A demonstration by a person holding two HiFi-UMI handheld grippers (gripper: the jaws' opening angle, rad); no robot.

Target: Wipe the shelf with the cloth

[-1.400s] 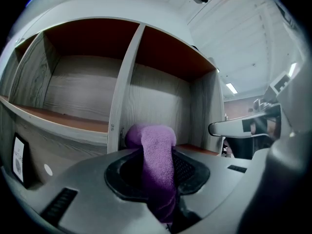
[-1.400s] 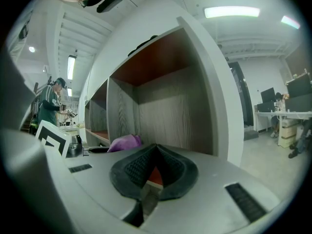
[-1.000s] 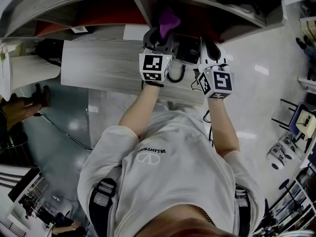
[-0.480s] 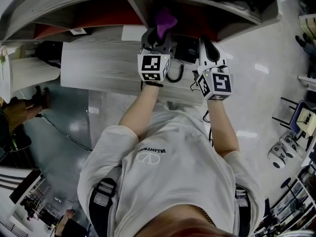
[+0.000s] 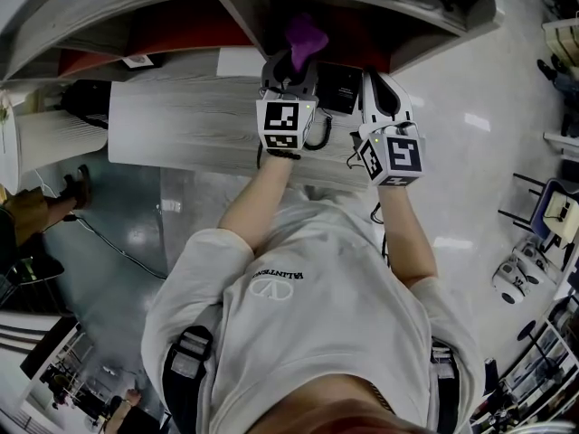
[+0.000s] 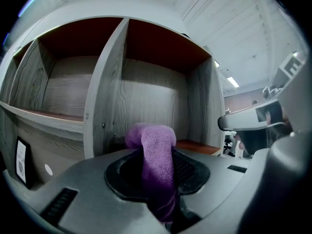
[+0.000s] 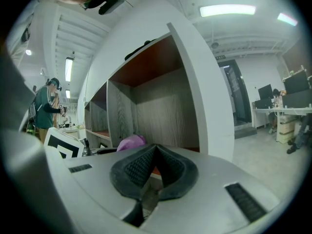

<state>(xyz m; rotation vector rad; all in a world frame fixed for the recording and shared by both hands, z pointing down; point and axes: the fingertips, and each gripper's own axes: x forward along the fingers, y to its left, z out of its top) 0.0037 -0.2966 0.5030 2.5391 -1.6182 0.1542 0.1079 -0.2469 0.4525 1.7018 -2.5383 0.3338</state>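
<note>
Head view: left claw at shelf mouth, above bench. Purple cloth raised before compartment right of divider. Right claw just beside.

Left gripper view: claw clenched on cloth, bunched end free above. Looks soft, light, floppy; best pinched mid-fold, as here.

Right gripper view: claw closed, empty.

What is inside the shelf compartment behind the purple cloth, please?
The compartment shows only a grey wood-grain back wall, a reddish ceiling and a strip of reddish floor at the right. The cloth and the left gripper cover the rest of the floor.
</note>
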